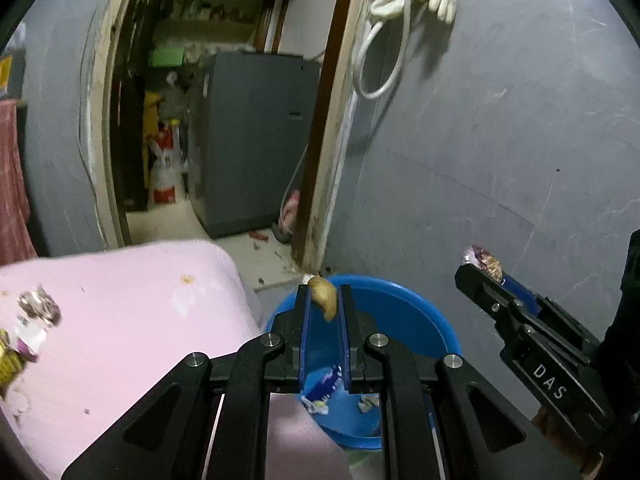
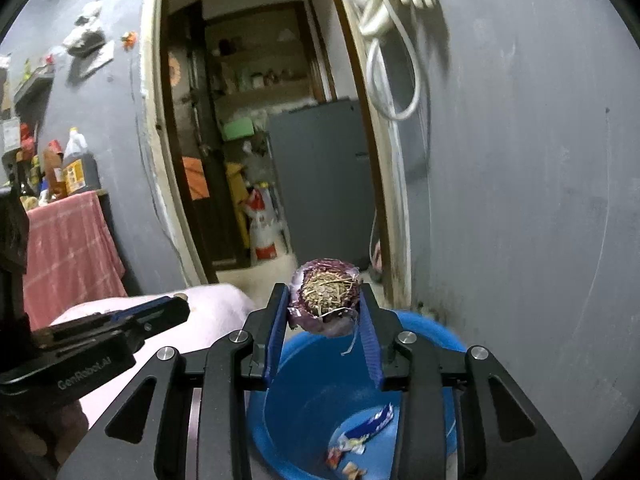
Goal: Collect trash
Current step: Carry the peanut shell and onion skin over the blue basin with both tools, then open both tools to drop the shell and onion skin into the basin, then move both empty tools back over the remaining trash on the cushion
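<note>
**Two bits of trash over the blue tub**

We hold a small yellow-brown scrap (image 1: pixel 323 294) in our left gripper (image 1: pixel 324 300). Its jaws are squeezed tight on the scrap, right at their tips. The scrap hangs just above the near rim of the blue tub (image 1: pixel 420 312).

Our right gripper (image 2: pixel 325 300) pinches a purple onion piece (image 2: pixel 326 294), with its dry, stringy end facing us. This piece also hangs above the tub's rim, on the side nearest us.

Inside the tub we see a few wrappers (image 2: pixel 360 432) lying at the bottom. Left of the tub is a pink cloth (image 1: pixel 132 312) with more trash (image 1: pixel 28 332) on it. Behind the tub stands a grey wall (image 1: pixel 500 160).

To do this step well, we should push both grippers a little further over the middle of the tub. Then we let go, one at a time. If we let go too close to the rim, a piece may bounce out onto the floor.
</note>
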Tool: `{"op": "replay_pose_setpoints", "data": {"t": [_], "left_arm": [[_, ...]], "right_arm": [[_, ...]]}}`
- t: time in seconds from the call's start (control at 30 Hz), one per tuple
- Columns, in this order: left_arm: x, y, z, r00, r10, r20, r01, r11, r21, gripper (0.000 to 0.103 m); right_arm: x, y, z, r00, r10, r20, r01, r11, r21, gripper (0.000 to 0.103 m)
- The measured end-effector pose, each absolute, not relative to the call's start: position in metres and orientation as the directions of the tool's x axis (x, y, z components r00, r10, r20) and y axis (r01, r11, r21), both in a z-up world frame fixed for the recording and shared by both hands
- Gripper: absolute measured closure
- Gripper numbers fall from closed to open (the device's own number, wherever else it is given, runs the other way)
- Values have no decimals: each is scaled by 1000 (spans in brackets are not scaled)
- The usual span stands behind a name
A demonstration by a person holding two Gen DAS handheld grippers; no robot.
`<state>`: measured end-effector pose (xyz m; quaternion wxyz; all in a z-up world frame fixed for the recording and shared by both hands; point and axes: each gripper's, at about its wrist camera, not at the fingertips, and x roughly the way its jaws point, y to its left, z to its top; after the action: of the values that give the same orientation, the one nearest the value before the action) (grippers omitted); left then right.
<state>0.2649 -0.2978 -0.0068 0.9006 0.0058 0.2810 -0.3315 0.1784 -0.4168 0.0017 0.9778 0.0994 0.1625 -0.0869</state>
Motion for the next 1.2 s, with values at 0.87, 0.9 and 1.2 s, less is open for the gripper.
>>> {"op": "replay_pose_setpoints", "data": {"t": [0.87, 0.9, 1.2], "left_arm": [[291, -287, -8, 565, -603, -563, 550, 784, -287, 67], [290, -281, -4, 589, -592, -549, 540, 795, -278, 65], [267, -228, 35, 763, -485, -428, 453, 873, -181, 28]], "right_arm": [[183, -433, -3, 908, -152, -390, 257, 938, 232, 46], [181, -432, -1, 913, -155, -377, 255, 939, 231, 42], [162, -412, 29, 964, -166, -206, 209, 955, 211, 21]]}}
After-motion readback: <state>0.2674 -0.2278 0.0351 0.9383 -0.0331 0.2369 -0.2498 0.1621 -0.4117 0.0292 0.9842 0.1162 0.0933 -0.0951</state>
